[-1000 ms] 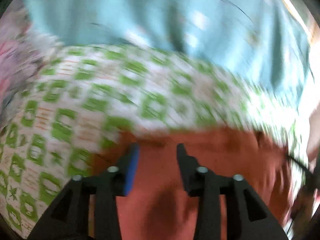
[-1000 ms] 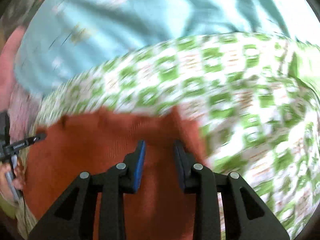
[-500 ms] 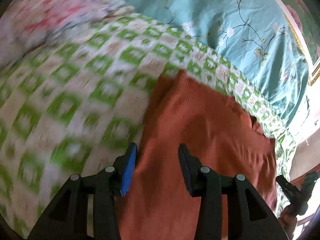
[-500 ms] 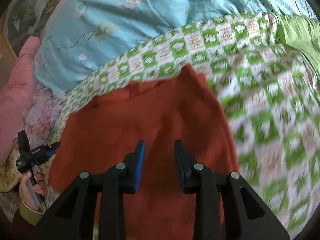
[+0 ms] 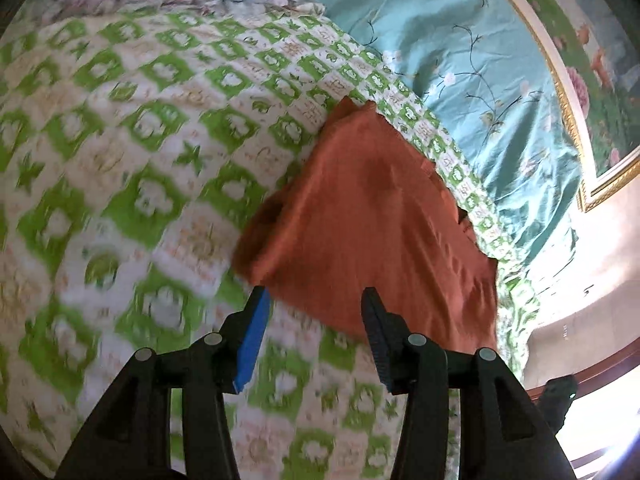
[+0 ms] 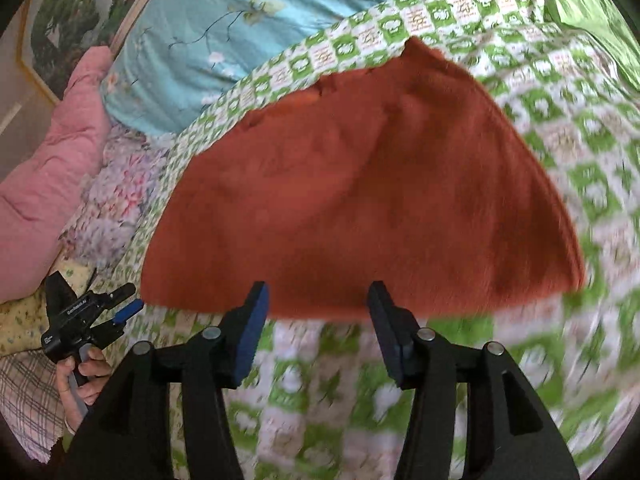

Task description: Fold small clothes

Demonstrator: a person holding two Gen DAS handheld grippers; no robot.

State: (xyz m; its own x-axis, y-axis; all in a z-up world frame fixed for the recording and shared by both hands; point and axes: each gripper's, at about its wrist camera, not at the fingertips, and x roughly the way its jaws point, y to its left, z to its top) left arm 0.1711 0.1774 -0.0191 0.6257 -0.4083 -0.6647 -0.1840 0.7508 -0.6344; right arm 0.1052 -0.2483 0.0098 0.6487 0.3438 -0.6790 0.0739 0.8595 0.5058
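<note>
A rust-orange knitted garment (image 5: 372,220) lies spread flat on a green-and-white patterned bedspread (image 5: 132,140). It also shows in the right wrist view (image 6: 360,184). My left gripper (image 5: 314,304) is open and empty, hovering just short of the garment's near edge. My right gripper (image 6: 318,300) is open and empty, above the garment's near hem. The left gripper also shows at the lower left of the right wrist view (image 6: 120,308), held in a hand.
A light blue floral sheet (image 5: 460,52) lies beyond the bedspread. A pink quilt (image 6: 52,148) and a floral pillow (image 6: 116,196) lie at the left of the right wrist view. A framed picture (image 5: 592,80) hangs on the wall.
Both grippers have pulled back from the orange garment, which now lies wholly ahead of the fingers. Both stay open.
</note>
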